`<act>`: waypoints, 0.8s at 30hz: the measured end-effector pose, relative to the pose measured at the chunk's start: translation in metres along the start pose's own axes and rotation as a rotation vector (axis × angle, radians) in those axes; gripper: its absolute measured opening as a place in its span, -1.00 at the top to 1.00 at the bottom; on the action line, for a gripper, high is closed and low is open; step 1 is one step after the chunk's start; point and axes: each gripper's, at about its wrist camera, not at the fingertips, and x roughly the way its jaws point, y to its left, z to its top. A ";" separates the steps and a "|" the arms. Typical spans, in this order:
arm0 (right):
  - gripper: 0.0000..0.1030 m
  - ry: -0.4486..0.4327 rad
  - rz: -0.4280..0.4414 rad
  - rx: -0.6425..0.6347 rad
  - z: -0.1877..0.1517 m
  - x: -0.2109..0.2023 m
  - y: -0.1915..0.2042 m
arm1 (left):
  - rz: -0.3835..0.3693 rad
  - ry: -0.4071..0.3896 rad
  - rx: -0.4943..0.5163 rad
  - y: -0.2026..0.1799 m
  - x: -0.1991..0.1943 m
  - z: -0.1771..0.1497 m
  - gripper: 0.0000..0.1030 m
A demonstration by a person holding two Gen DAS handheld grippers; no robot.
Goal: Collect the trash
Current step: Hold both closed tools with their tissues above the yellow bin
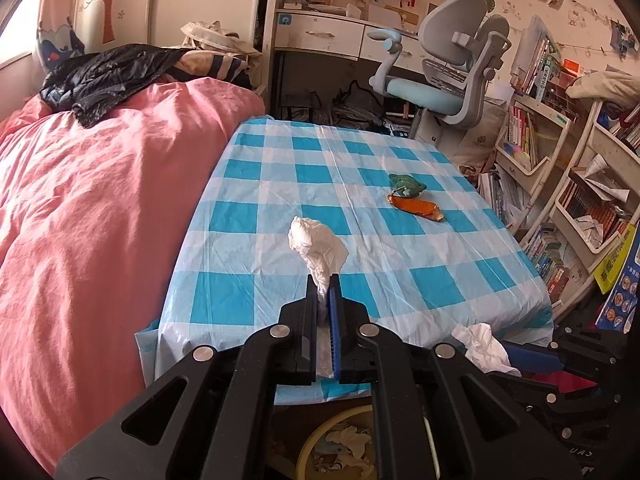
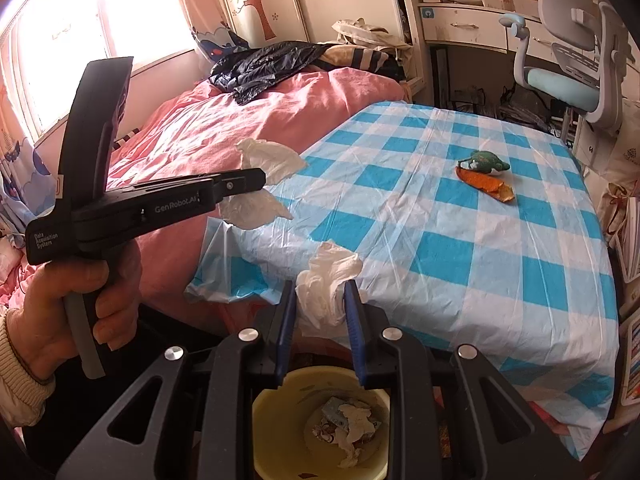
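Observation:
My left gripper [image 1: 323,280] is shut on a crumpled white tissue [image 1: 316,246], held above the near edge of the checked table [image 1: 400,280]. In the right wrist view the same gripper [image 2: 258,179] shows from the side, its tissue [image 2: 268,160] hanging over the table's left edge. My right gripper [image 2: 319,286] is shut on a second white tissue [image 2: 330,280], right above a yellow bin [image 2: 276,392] that holds crumpled paper [image 2: 352,424]. An orange wrapper [image 2: 484,186] and a green wrapper [image 2: 486,162] lie together on the far right part of the table.
A bed with a pink quilt [image 1: 80,200] runs along the table's left side, with a black jacket [image 1: 104,76] on it. A grey and blue desk chair [image 1: 452,80] stands behind the table. Bookshelves [image 1: 560,168] crowd the right. A person's hand [image 2: 60,312] grips the left tool.

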 end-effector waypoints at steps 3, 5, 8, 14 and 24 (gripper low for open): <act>0.51 -0.003 -0.004 0.010 -0.003 -0.002 -0.001 | 0.001 0.001 -0.001 -0.001 -0.001 -0.003 0.89; 0.51 -0.009 -0.006 0.018 -0.004 -0.003 -0.001 | 0.002 0.003 0.001 -0.002 -0.002 -0.006 0.89; 0.49 -0.013 -0.008 0.029 -0.006 -0.005 -0.002 | 0.002 0.005 0.004 -0.003 -0.004 -0.011 0.89; 0.49 -0.011 -0.014 0.044 -0.014 -0.007 -0.001 | 0.003 0.003 0.001 -0.002 -0.011 -0.020 0.89; 0.46 -0.033 -0.015 0.083 -0.023 -0.016 -0.001 | 0.001 -0.007 -0.003 -0.001 -0.022 -0.031 0.89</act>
